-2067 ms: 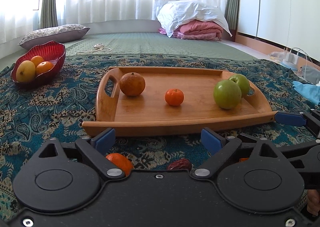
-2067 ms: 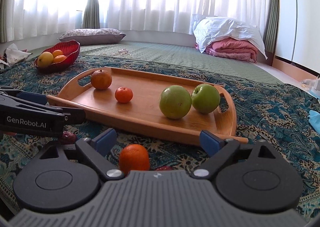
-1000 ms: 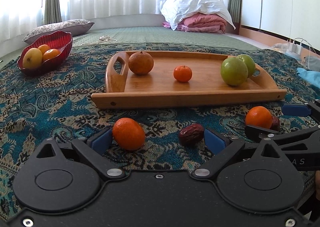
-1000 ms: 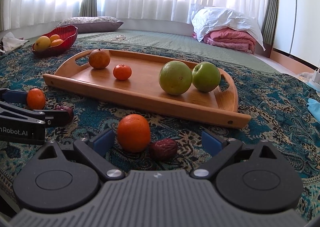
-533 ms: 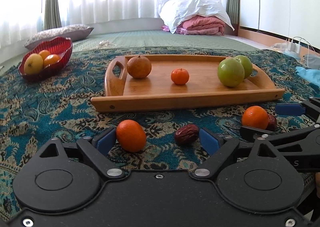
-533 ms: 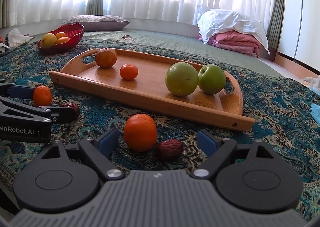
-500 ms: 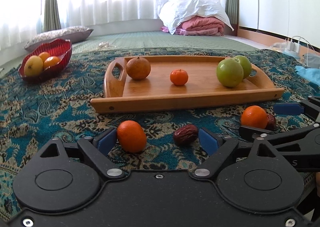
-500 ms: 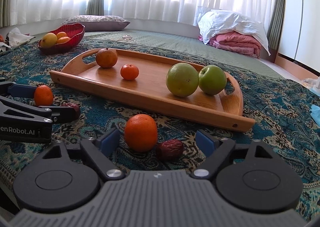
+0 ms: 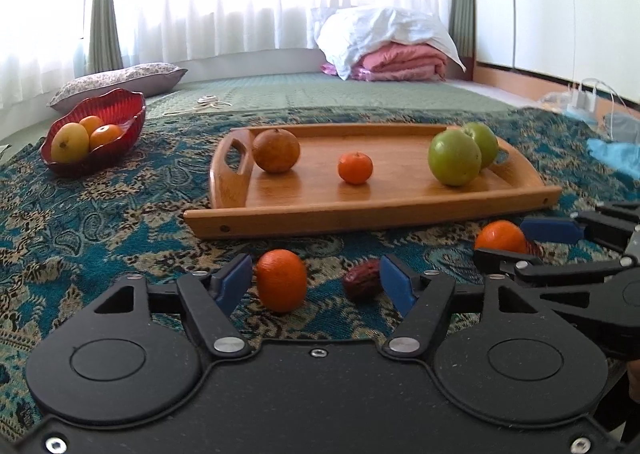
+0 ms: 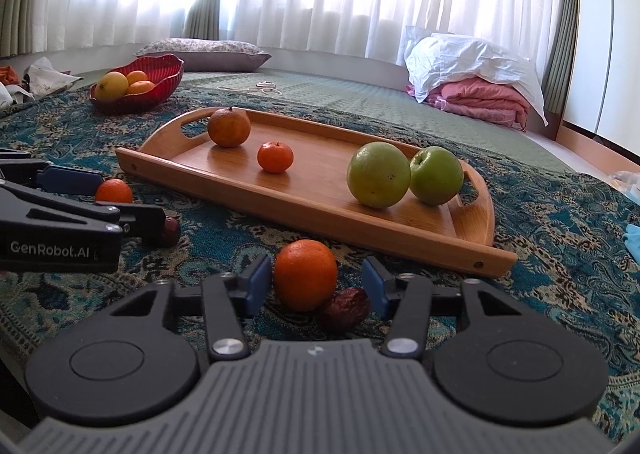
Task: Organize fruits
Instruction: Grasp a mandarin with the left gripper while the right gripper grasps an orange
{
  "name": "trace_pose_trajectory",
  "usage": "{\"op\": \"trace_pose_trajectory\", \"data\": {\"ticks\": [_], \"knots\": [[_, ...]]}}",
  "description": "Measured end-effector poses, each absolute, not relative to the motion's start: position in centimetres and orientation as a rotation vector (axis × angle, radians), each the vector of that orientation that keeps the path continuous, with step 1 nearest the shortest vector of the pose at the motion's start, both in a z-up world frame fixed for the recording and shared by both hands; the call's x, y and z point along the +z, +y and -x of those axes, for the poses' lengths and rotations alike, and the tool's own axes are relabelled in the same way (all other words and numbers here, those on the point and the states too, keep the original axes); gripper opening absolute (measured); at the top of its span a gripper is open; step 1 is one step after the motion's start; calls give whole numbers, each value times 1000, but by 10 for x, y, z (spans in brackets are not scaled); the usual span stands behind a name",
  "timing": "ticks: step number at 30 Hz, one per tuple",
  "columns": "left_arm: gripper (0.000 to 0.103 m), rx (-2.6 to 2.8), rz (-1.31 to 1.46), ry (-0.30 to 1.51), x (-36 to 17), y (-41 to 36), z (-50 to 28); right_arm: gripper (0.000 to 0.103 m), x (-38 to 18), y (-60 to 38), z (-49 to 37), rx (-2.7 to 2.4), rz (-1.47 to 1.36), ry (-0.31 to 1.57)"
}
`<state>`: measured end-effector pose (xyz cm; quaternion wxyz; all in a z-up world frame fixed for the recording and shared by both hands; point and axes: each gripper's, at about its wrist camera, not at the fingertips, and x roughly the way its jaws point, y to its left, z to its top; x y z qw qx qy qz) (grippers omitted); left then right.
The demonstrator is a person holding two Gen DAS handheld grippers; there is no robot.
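A wooden tray [image 9: 312, 209] [image 10: 472, 254] on the patterned cloth holds a brownish orange [image 9: 277, 150], a small tangerine [image 9: 355, 168] and two green apples [image 9: 454, 157]. In front of the tray, an orange [image 9: 281, 280] and a red date [image 9: 362, 284] lie between the open fingers of my left gripper [image 9: 316, 284]. A second orange [image 10: 305, 274] and date [image 10: 345, 309] lie between the open fingers of my right gripper [image 10: 313, 284]. Each gripper also shows in the other's view, the right one [image 9: 536, 242] and the left one [image 10: 92, 193].
A red bowl [image 9: 120, 113] [image 10: 160, 81] with a mango and oranges stands at the far left of the cloth. A pillow [image 9: 120, 79] and a pile of bedding [image 9: 392, 41] lie beyond. Blue cloth [image 9: 616, 157] lies at the right.
Both grippers have drawn back and lowered from the tray's front edge to the loose fruit on the cloth. Both pairs of fingers have narrowed slightly around the oranges and dates.
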<state>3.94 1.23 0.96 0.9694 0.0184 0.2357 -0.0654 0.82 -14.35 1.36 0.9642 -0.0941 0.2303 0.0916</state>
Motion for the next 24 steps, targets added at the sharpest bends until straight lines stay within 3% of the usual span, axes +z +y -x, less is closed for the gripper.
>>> {"op": "trace_pose_trajectory", "data": {"ticks": [6, 9, 24], "knots": [[67, -82, -18, 468, 10, 23, -41, 46, 16, -140, -8, 207, 186, 461], [57, -59, -9, 501, 5, 26, -46, 46, 14, -137, -9, 209, 194, 470], [50, -75, 5, 539, -4, 23, -56, 45, 5, -135, -14, 200, 184, 504]]}}
